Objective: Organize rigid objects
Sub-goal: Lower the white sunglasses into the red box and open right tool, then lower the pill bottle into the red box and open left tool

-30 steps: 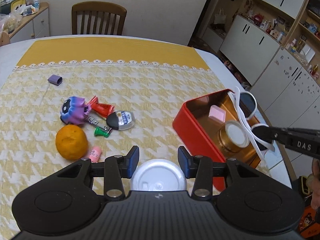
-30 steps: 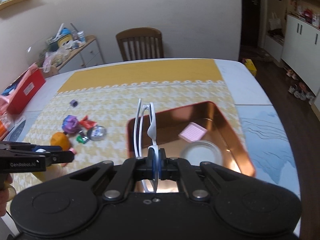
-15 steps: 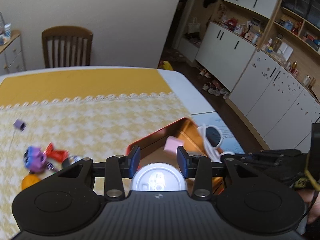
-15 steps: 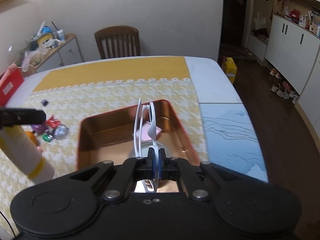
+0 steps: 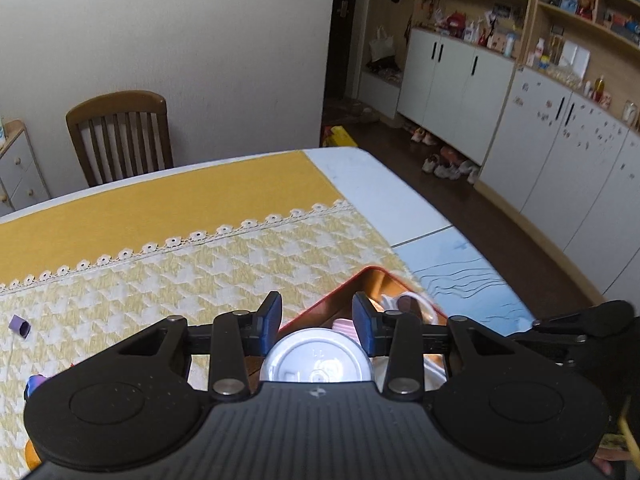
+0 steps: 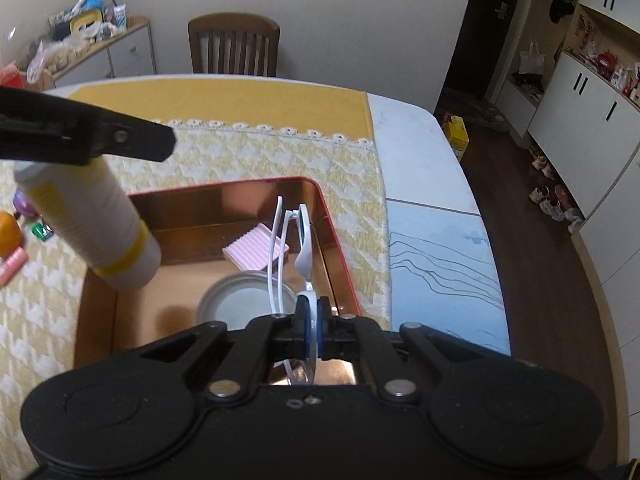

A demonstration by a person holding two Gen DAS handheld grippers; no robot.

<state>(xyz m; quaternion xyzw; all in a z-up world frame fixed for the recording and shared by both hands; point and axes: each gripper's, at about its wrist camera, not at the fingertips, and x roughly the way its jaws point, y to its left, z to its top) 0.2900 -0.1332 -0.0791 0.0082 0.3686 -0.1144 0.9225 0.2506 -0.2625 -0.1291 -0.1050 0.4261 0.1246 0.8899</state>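
The move ahead turns on how the two carried things sit over the red tin [image 6: 100,304], whose copper-coloured inside opens upward on the houndstooth cloth of the desk [image 6: 432,248].

The right tongs [image 6: 308,322] are clamped tight on a pair of white glasses [image 6: 304,240], pinching the frame at one lens. The glasses' long axis runs away from the tongs toward 12 o'clock, with the folded temples standing beside the front. They hang directly above the right half of the tin, so a straight lowering should land them inside; I judge this hand the nearer to a release.

The left tongs [image 5: 316,322] hold a white bottle with yellow bands [image 6: 92,216] near its cap [image 5: 316,364], and the jaws are closing slightly on it. In the right wrist view the bottle slants from 10 o'clock down toward 4 o'clock, its base just over the tin's left wall at about 9 o'clock from the glasses. It is long, so I expect it needs laying flat along the tin's length.

Counted: one tin, holding one pink ribbed block [image 6: 256,250] and one round lidded jar [image 6: 244,300]. Outside it at 9 o'clock: one orange [image 6: 8,234], one purple toy [image 6: 22,204], one green clip [image 6: 42,231], one pink tube [image 6: 12,266]. One small purple cap [image 5: 19,326] lies apart in the left wrist view.
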